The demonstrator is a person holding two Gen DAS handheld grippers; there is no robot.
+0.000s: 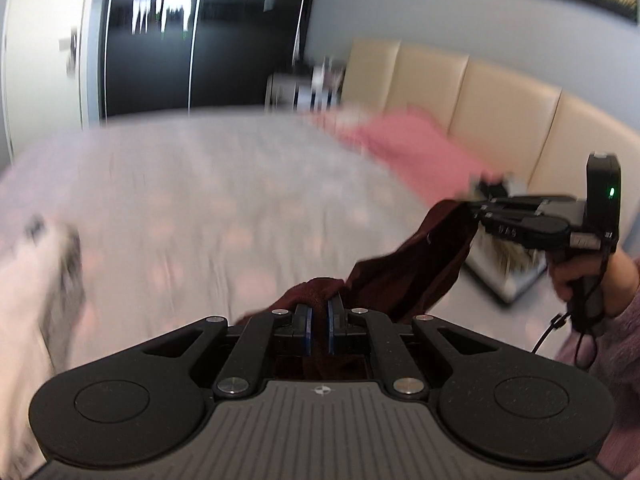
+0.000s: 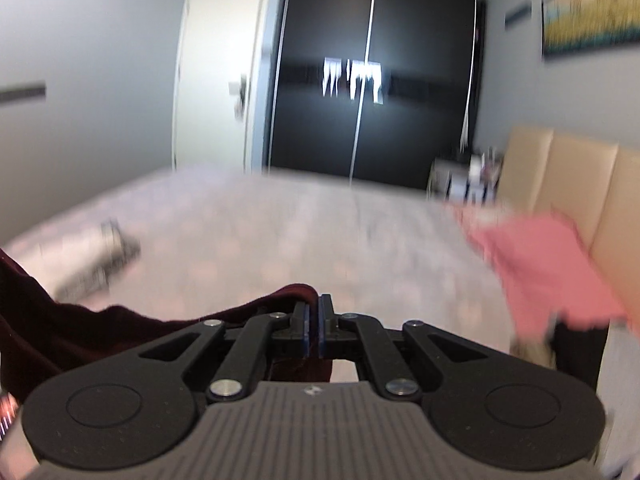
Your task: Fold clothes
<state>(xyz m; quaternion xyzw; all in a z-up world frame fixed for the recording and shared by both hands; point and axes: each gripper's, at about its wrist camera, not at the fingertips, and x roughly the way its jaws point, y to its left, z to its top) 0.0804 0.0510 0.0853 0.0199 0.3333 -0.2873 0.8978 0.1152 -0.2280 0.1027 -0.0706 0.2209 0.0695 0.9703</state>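
Likely risk: thin pinches slipping off maroon garment (image 1: 412, 268), left gripper (image 1: 319, 326) and right gripper (image 2: 314, 330) both clamped on it midair.

Black tongs (image 1: 319, 330), blue pads (image 1: 307, 330), mauve knit sleeve (image 1: 608, 364).

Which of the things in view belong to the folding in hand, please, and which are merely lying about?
In use:
- dark red garment, held up between both grippers
- left gripper, shut on it
- right gripper, shut on it
- bed, the work surface

Lying about:
- pink cloth near the headboard
- white and grey garment
- black wardrobe
- wall picture
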